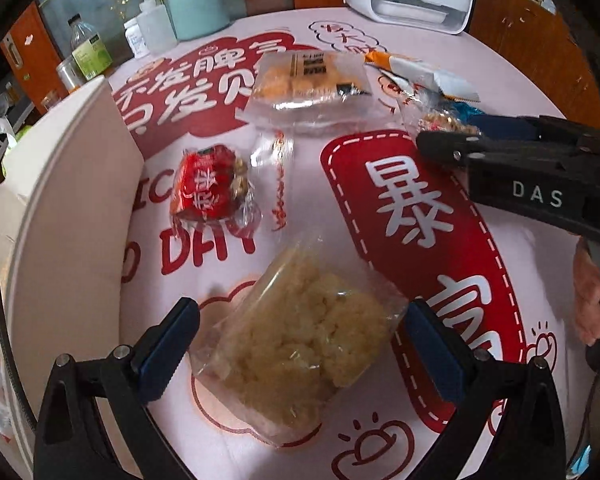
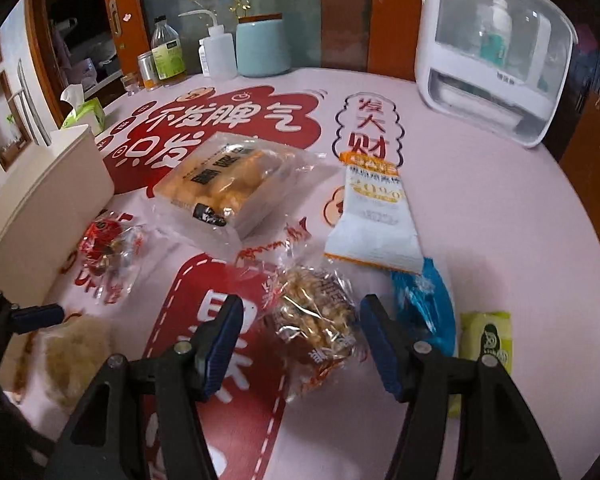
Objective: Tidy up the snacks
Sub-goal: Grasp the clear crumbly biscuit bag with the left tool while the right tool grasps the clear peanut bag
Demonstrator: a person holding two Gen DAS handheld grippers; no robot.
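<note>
Snack packets crowd centre; tablecloth right bare.

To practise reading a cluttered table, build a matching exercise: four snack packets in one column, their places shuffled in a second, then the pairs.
Things:
1. pale rice-crisp packet
2. nut-brittle packet
3. white sachet
4. green packet

Places:
A. far right, beside the blue wrapper
B. between the left gripper fingers
C. behind the blue wrapper
D. between the right gripper fingers

Pairs: 1-B, 2-D, 3-C, 4-A
</note>
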